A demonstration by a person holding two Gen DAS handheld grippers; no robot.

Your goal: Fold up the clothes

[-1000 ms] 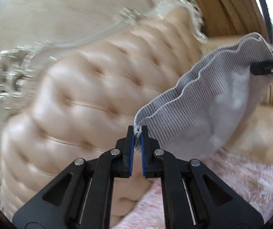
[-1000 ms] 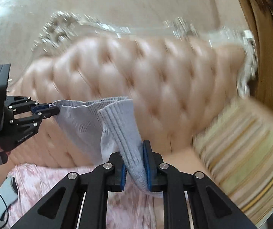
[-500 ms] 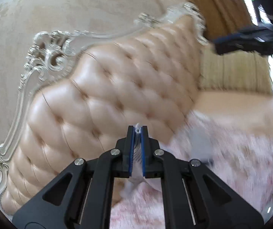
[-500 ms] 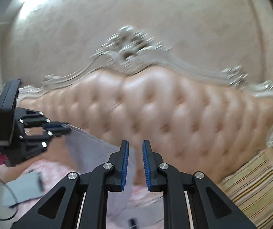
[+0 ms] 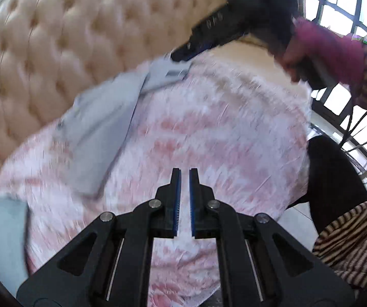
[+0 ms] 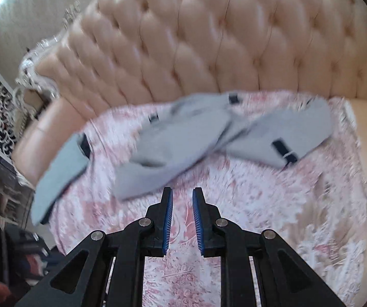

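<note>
A folded grey-blue garment (image 6: 58, 171) lies at the left edge of the pink patterned bedspread (image 6: 273, 204). The grey garment (image 6: 209, 133) sprawls crumpled near the tufted headboard (image 6: 209, 38). The left gripper (image 5: 185, 176) is nearly closed and empty; the right gripper's (image 6: 182, 197) fingers, just opening, stand narrowly apart, holding nothing.
</note>
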